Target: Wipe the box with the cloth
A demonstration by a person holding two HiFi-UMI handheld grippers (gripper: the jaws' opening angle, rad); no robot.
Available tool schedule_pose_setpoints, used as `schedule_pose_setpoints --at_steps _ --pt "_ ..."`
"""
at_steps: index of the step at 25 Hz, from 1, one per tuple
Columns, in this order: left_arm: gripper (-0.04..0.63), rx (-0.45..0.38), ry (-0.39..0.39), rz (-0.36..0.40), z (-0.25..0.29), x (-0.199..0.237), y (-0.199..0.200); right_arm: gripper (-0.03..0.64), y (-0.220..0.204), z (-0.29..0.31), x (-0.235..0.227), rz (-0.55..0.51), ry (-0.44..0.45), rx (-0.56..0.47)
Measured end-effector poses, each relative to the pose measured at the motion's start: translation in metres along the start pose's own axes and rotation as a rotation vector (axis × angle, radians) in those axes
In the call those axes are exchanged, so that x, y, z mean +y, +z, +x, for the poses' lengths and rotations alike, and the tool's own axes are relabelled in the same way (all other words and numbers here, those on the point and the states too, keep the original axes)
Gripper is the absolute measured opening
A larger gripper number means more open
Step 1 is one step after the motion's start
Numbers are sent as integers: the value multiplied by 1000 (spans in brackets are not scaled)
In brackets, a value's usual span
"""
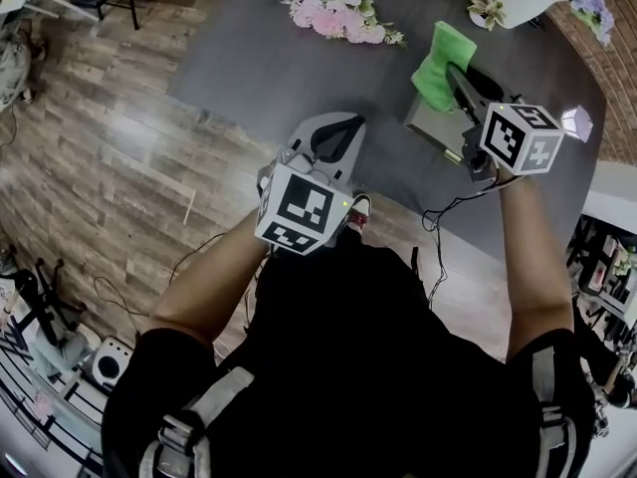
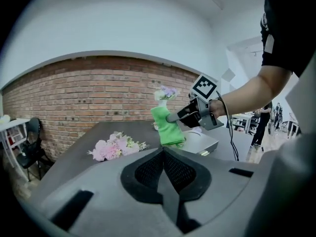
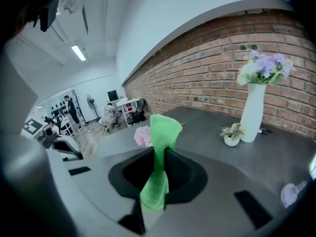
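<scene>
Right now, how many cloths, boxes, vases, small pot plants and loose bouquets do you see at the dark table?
green cloth: 1
box: 1
white vase: 1
small pot plant: 1
pink bouquet: 1
Total: 5

The left gripper (image 1: 338,125) is held over the near edge of the desk (image 1: 249,58). Its jaws are pressed together with nothing between them, and the bare left forearm (image 1: 214,277) angles in toward the body. The right gripper (image 1: 450,70) reaches farther over the desk with the right forearm (image 1: 528,257) stretched straight ahead. Its jaws are clamped on a green cloth (image 1: 438,58).
</scene>
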State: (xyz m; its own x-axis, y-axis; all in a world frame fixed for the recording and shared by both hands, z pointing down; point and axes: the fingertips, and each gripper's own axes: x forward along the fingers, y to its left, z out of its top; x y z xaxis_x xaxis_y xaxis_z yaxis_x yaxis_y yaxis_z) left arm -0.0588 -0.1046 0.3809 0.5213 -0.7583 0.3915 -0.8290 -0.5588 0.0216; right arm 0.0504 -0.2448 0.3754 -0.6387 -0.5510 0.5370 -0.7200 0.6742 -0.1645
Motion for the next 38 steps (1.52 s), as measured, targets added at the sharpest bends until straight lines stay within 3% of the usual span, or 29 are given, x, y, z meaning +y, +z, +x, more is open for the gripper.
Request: schedule_pose_setpoints --at_steps 5,9,27,38 --pt "9 19 1 -19 -7 27 -18 55 -27 24 -6 -18 -56 74" --pt "9 14 -44 -19 1 26 -20 56 -48 16 -25 -6 -108 112" --pt "9 32 -198 46 61 -50 0 55 -101 -65 -114 93 -232 102" --pt "9 45 -232 78 88 -98 9 55 -126 -111 -152 131 -267 88"
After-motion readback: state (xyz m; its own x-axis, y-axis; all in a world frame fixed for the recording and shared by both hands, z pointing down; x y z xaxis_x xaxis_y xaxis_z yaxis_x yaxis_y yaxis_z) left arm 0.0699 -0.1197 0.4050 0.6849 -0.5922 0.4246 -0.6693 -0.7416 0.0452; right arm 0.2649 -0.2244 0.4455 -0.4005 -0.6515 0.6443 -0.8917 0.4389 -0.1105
